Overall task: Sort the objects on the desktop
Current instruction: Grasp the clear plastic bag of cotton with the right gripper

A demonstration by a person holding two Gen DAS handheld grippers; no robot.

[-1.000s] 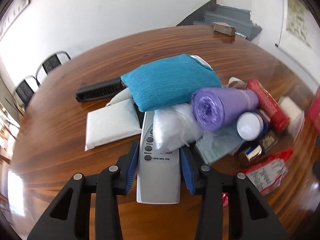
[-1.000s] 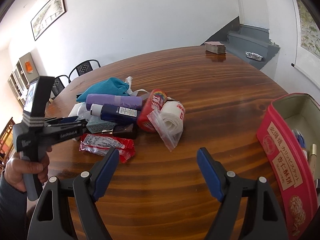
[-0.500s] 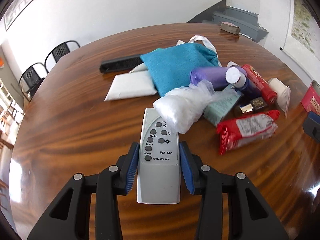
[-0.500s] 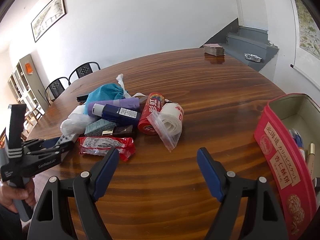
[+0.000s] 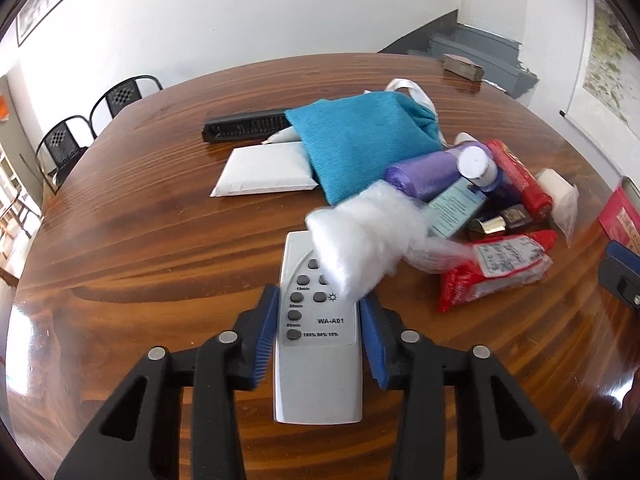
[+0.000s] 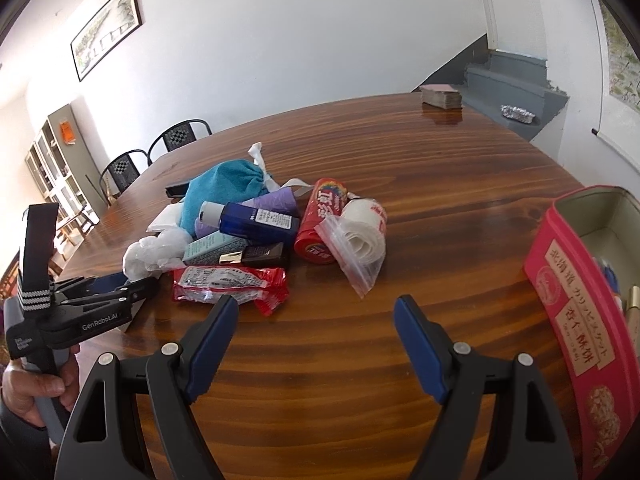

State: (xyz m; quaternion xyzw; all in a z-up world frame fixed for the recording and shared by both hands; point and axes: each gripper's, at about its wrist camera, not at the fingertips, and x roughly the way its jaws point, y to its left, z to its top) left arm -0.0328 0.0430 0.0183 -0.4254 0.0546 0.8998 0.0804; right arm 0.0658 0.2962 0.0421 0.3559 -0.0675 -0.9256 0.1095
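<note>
Your left gripper (image 5: 318,334): blue pads clamped on the flat grey plastic remote control (image 5: 318,364), low over the round wooden table (image 5: 140,232); a crumpled clear plastic bag (image 5: 360,240) rides its front, likely snagged. Centre: the mixed unsorted pile. Your right gripper (image 6: 314,342): spread wide, empty, probably waiting. Far right: the red biscuit tin (image 6: 568,304), lid off, likely the destination.
</note>
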